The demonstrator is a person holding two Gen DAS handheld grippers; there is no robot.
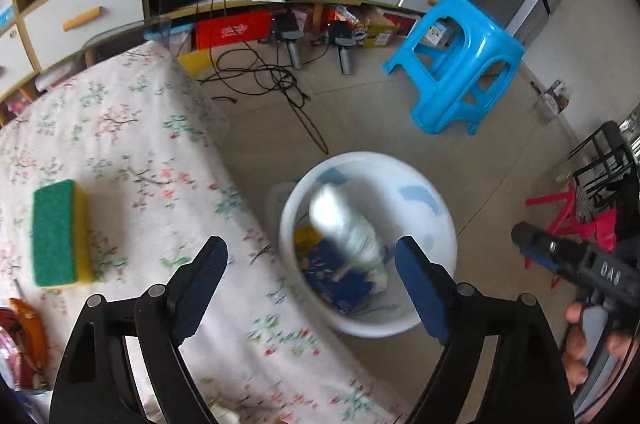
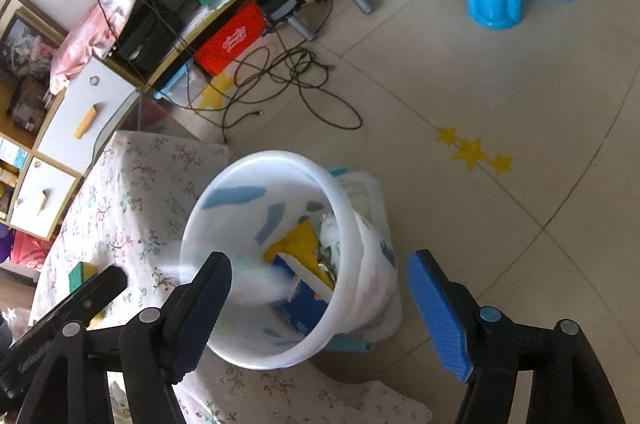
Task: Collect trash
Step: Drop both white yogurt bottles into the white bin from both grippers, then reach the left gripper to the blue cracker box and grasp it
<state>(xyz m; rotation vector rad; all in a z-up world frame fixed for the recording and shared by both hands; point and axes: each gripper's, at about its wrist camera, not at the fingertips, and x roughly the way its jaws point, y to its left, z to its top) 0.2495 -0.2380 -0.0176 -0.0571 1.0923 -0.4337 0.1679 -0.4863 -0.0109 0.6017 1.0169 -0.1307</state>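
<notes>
A white bin (image 1: 362,158) stands on the floor beside the cloth-covered table. In it lie a yellow piece (image 2: 298,240) and a blue packet (image 1: 344,282). A blurred white crumpled item (image 1: 348,228) sits loose in the bin's mouth, touching neither pad. My left gripper (image 1: 311,249) hangs open over the bin with nothing held. In the right wrist view, my right gripper (image 2: 320,260) is also open above the bin (image 2: 280,157), over the same white blur (image 2: 256,282). A green and yellow sponge (image 1: 60,232) lies on the table.
The table's floral cloth (image 1: 132,128) fills the left. A blue stool (image 1: 460,64) stands on the floor behind the bin. Black cables (image 2: 288,76) trail before a low shelf unit (image 1: 80,12). A red frame (image 1: 560,212) stands at the right. A hand (image 1: 576,344) grips the other tool.
</notes>
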